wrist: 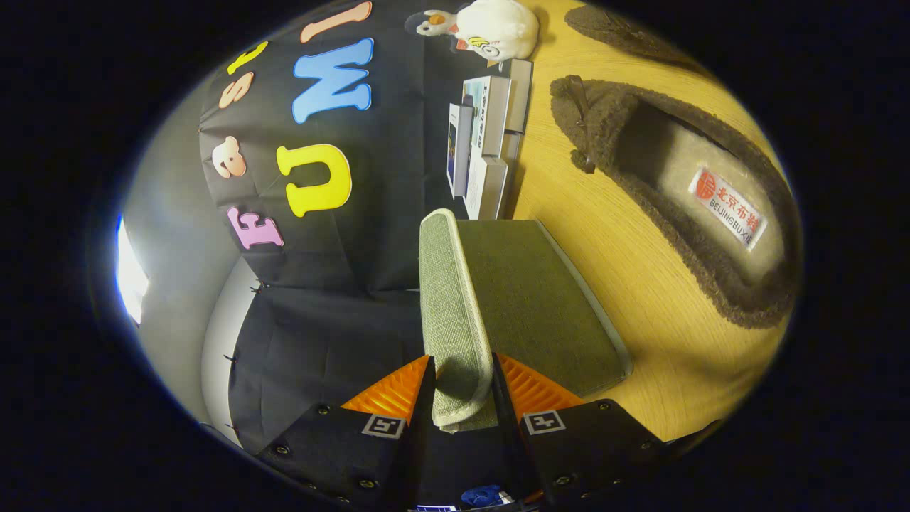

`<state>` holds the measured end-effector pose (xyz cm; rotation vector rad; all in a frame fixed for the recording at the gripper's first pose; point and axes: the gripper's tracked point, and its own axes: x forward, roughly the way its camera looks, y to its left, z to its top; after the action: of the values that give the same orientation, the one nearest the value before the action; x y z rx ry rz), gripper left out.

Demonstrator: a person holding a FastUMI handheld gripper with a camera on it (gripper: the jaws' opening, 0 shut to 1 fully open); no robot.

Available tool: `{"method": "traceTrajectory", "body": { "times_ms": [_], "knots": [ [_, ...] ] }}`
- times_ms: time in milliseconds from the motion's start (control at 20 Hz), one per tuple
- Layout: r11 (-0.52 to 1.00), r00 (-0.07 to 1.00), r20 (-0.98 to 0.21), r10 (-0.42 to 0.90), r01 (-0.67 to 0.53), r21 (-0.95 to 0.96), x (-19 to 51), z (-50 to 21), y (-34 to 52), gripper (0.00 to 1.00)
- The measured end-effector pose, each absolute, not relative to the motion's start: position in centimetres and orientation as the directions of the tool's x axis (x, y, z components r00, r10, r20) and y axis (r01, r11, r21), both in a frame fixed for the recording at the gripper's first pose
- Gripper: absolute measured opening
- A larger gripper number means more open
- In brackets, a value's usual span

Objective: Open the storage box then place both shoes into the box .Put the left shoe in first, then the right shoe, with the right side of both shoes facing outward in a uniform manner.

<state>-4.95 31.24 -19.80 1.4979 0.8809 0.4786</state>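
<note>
My gripper is shut on the edge of the storage box's green fabric lid. The lid runs ahead from between the fingers, with the green box body beside it on the wooden table. The view is rolled on its side. A brown fuzzy shoe with a beige insole and a white label lies on the table beyond the box, its opening facing me. Part of a second brown shoe shows farther off.
Several books stand against the black cloth wall beyond the box. A white plush toy sits past them. The wooden table stretches between box and shoes.
</note>
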Motion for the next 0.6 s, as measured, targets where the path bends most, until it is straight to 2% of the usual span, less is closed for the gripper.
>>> {"method": "traceTrajectory", "body": {
  "times_ms": [50, 100, 150, 250, 300, 600],
  "knots": [
    [0.077, 0.604, -0.202, 0.771, 0.226, 0.971, -5.6, -19.6, 31.2, 0.46],
    [0.04, 0.652, -0.186, 0.735, 0.232, 0.972, -4.7, -19.0, 29.8, 0.46],
    [0.033, 0.66, -0.175, 0.731, 0.221, 0.975, -4.0, -19.1, 30.0, 0.09],
    [0.064, 0.661, -0.171, 0.73, 0.183, 0.981, -4.2, -18.5, 30.1, 0.09],
    [0.096, 0.654, -0.182, 0.734, 0.166, 0.981, -4.0, -18.2, 30.7, 0.0],
    [0.225, 0.618, -0.215, 0.756, 0.063, 0.972, -4.1, -14.2, 30.7, 0.0]
  ]
}}
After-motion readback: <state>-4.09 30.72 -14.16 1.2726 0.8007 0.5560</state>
